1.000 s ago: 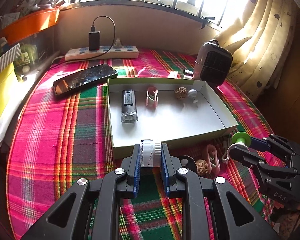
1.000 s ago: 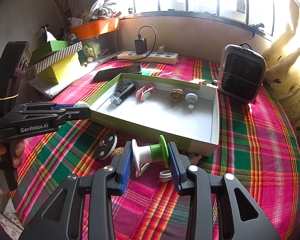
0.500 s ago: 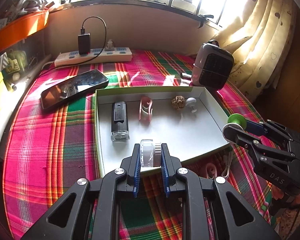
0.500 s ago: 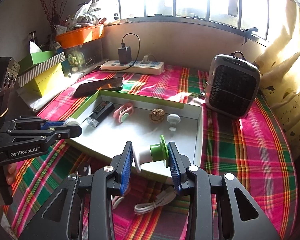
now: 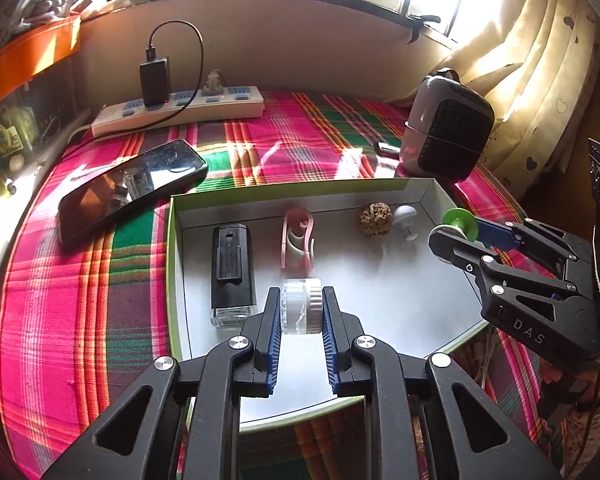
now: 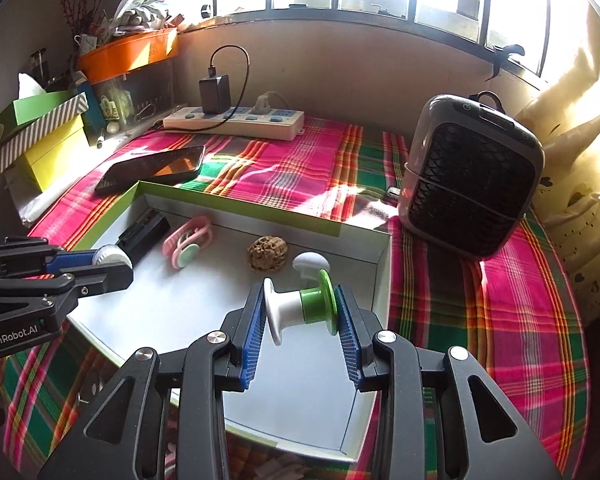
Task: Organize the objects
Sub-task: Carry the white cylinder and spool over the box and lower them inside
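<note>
A shallow white box with a green rim (image 5: 170, 264) (image 6: 236, 205) lies on the plaid cloth. In it are a black device (image 5: 233, 269), a pink clip (image 5: 297, 244), a brown nut (image 5: 374, 220) and a white knob (image 5: 405, 216). My left gripper (image 5: 300, 310) is shut on a small clear jar with a silver lid (image 5: 301, 311) and holds it above the box floor. My right gripper (image 6: 300, 312) is shut on a green and white spool (image 6: 302, 306) over the box's right part, near the white knob (image 6: 310, 263).
A black phone (image 5: 130, 184) lies left of the box. A power strip with a charger (image 5: 180, 106) sits by the back wall. A grey fan heater (image 6: 470, 176) stands to the right. Yellow and green boxes (image 6: 44, 136) are stacked at the far left.
Both grippers have moved forward from the cloth in front of the box to above its inside, each still holding its object.
</note>
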{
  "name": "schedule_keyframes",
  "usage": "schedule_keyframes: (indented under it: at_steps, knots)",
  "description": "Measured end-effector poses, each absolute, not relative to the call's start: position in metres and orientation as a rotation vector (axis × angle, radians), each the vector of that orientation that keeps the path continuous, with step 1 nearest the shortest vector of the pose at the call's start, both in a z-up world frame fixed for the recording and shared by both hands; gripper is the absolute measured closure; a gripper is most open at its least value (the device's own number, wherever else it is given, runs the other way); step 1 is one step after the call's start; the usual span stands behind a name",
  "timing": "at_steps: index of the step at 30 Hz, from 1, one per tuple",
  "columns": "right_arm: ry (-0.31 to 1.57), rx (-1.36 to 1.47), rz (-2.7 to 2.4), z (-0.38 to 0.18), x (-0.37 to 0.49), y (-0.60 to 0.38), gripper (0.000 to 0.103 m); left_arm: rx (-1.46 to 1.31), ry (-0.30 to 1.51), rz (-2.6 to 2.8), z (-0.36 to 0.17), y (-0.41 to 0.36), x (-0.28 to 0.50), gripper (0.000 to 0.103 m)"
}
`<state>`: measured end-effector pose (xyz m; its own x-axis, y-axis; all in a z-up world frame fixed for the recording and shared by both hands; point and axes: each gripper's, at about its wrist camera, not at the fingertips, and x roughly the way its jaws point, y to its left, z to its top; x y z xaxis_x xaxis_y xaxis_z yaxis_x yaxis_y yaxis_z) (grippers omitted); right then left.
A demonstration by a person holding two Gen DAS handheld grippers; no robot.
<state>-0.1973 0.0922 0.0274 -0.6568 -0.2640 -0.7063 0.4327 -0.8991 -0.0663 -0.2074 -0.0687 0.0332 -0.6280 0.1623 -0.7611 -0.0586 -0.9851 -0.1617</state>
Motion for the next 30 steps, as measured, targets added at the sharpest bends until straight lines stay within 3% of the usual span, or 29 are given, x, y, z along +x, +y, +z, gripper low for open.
schedule_keyframes:
  at_steps: [30]
  knots:
    - [0.429, 1.044, -2.526, 0.009, -0.220, 0.085, 0.069, -1.328, -0.119, 2.774, 0.018, -0.071, -0.236, 0.086]
